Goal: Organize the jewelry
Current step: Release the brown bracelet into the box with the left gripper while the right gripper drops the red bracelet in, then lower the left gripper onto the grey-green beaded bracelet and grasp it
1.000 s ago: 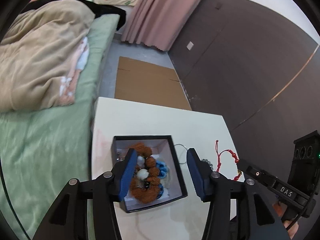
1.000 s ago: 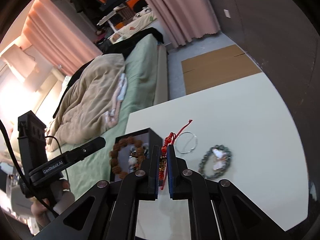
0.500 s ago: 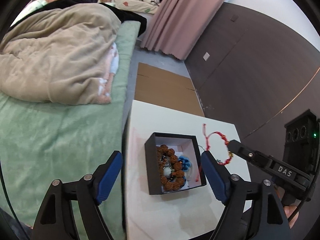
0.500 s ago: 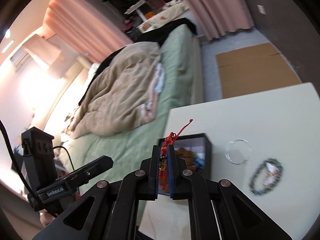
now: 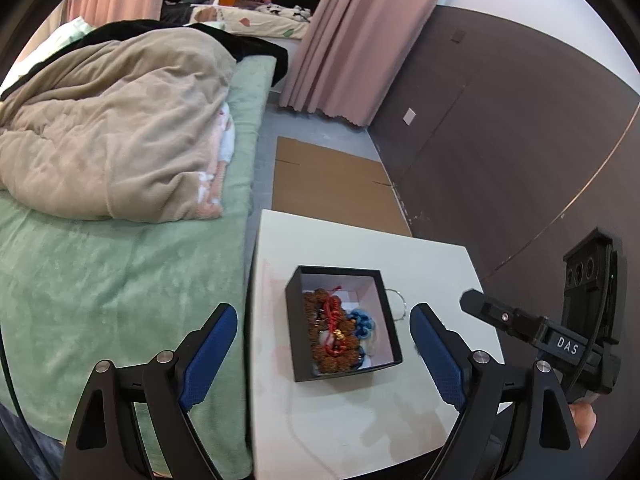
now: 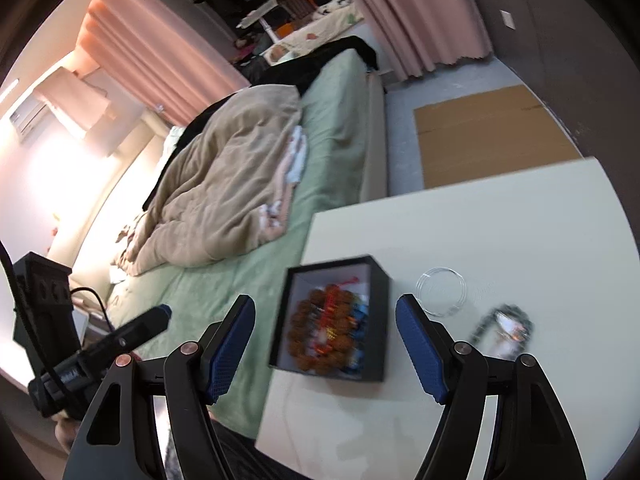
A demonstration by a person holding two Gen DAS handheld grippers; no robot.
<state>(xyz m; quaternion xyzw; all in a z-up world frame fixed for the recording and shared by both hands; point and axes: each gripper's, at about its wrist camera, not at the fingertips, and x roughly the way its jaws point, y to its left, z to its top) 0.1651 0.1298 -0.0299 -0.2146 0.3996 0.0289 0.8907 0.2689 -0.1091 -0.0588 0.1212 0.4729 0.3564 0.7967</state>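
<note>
A black box (image 5: pixel 390 312) (image 6: pixel 380 320) with a white lining stands on the white table (image 5: pixel 360 420) (image 6: pixel 500 232). Inside lie a brown bead bracelet (image 5: pixel 316 304) (image 6: pixel 304 328), a red cord bracelet (image 5: pixel 333 312) (image 6: pixel 332 300) on top of it, and a blue piece (image 5: pixel 362 322). A clear bangle (image 6: pixel 440 290) and a dark bead bracelet (image 6: pixel 502 324) lie on the table right of the box. My left gripper (image 5: pixel 322 344) is open above the box. My right gripper (image 6: pixel 326 336) is open and empty above the box.
A bed with a green sheet (image 5: pixel 100 288) and a beige duvet (image 5: pixel 112 136) runs along the table's left edge. Flat cardboard (image 5: pixel 328 176) lies on the floor beyond the table. A dark wall (image 5: pixel 500 140) stands to the right.
My right gripper has opened and the red cord bracelet now lies in the box. My left gripper has opened wide and drawn back from the box.
</note>
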